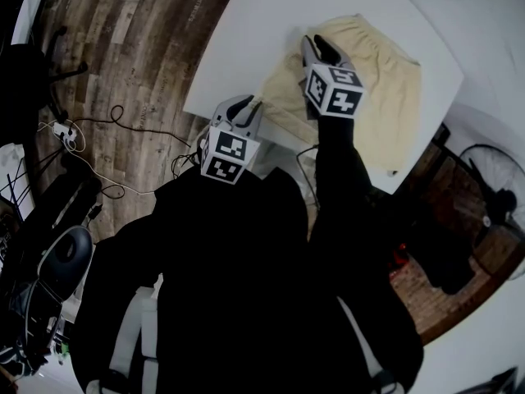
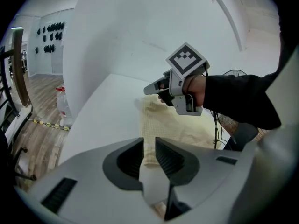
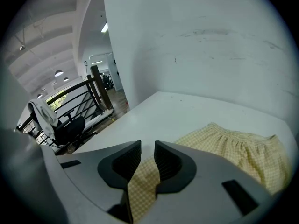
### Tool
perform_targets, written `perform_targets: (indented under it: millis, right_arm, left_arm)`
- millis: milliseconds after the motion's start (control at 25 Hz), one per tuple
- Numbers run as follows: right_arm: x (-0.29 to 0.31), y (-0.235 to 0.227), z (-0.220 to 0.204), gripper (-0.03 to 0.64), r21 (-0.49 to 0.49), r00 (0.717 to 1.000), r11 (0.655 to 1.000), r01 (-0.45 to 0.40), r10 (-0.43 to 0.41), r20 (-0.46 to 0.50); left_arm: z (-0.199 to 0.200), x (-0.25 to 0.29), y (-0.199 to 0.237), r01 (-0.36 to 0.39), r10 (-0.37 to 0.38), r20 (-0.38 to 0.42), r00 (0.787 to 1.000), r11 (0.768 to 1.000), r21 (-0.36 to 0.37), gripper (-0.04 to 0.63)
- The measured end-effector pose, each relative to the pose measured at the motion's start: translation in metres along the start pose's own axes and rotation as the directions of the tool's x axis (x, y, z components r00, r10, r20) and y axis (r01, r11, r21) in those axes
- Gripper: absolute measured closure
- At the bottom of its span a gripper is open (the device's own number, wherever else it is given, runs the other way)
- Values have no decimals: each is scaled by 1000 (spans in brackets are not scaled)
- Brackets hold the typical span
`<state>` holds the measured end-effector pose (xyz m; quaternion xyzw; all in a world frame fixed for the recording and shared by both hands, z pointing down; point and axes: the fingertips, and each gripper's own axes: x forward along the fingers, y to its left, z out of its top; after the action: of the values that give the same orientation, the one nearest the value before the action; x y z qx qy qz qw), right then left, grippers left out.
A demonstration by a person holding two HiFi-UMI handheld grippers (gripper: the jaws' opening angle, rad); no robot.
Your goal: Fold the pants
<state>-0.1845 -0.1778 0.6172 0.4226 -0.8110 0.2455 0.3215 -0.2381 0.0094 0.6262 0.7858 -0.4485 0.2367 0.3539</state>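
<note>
Far left, the grey plastic left gripper (image 1: 244,105) is low over the near-left edge of the white flat tabletop (image 1: 271,31). Its jaws are apart, and we see an end of the pale yellow checked fabric pants (image 1: 385,97) in the gap, not pinched. The pants lie spread on the tabletop's right part, gathered waistband on the far side. The grey plastic right gripper (image 1: 316,46) is over their left edge, jaws apart too, with a strip of fabric loose between them. A black sleeve (image 1: 336,171) shows behind it.

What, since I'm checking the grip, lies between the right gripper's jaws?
A strip of the yellow checked pants lies between the parted jaws of the right gripper; the right gripper view shows it.
</note>
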Motion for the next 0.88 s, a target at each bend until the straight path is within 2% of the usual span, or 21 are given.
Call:
perform_targets:
  millis: [400,520,600,880]
  right_arm:
    - [25,-15,-17,546,12,995,999,33,-32,-91]
    - [31,-17,-25,546,10,991,999,49,-48,-124]
    - [32,-18,-26,546,-1,989,998,65,-64,-132]
    - [30,-27,-23,580,5,986,997,80,-78,-144]
  left_arm:
    - [-11,12,-3,3,-4,-28,1000,1000,-9,535]
    - [-23,19,-1,4,-5,-80,997,1000,-12,535]
    - [-30,22,2,-8,7,-110,994,1000,-10,535]
    - [-30,26,3,-26,27,-125,992,1000,9,553]
